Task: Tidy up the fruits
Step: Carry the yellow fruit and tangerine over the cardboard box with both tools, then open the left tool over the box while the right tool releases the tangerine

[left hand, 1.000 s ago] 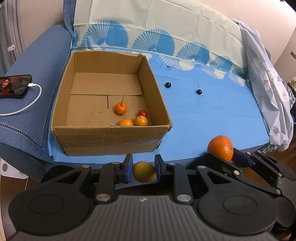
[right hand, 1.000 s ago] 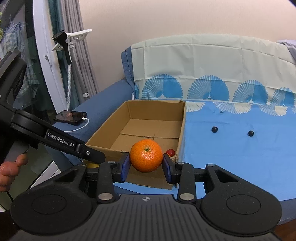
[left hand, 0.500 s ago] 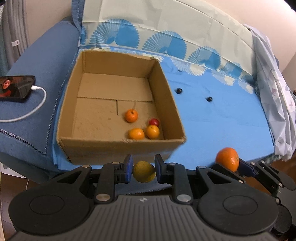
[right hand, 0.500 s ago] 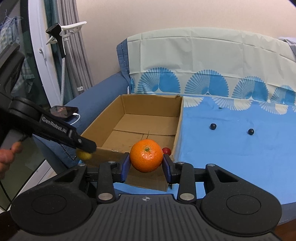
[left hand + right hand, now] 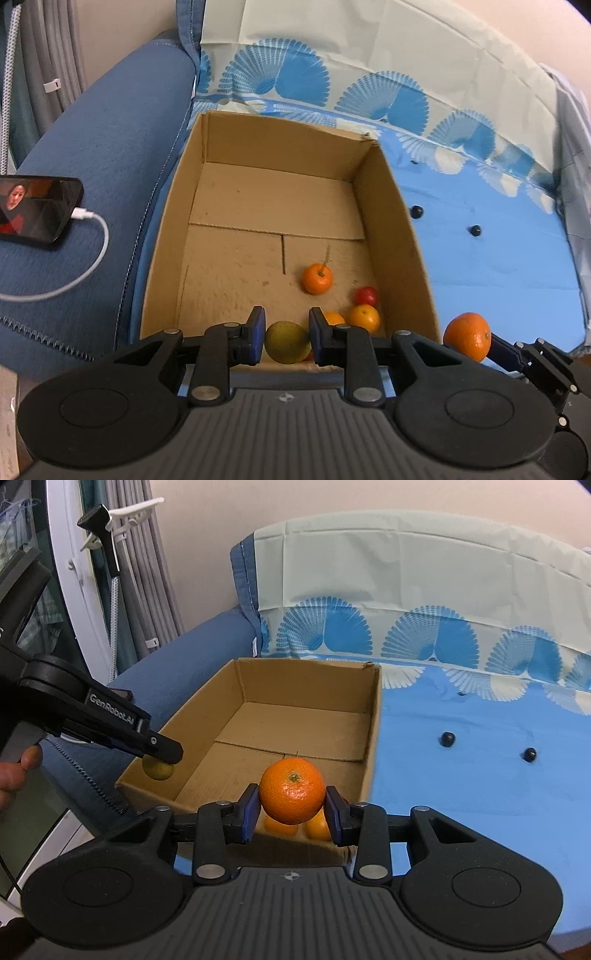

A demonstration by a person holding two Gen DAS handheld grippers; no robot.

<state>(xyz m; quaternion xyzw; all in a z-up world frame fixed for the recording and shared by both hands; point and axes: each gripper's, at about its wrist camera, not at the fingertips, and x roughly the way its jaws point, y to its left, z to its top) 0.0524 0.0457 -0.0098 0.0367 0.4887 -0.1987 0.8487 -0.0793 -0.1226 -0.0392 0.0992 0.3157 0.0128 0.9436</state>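
Left jaws grip a yellow-green fruit (image 5: 287,342), right jaws an orange (image 5: 292,791); left gripper (image 5: 157,753) reads "GenRobot.AI".

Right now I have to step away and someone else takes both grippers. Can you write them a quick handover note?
Left gripper: shut on the yellow-green fruit, at the near edge of the cardboard box.
Right gripper: shut on the large orange, near the box's near right corner.
Done: four small fruits lie in the box's near right corner: a stemmed orange fruit, a red fruit and two orange ones.
Left: release both held fruits into the box. Two dark berries lie on the blue cloth, still to be collected.
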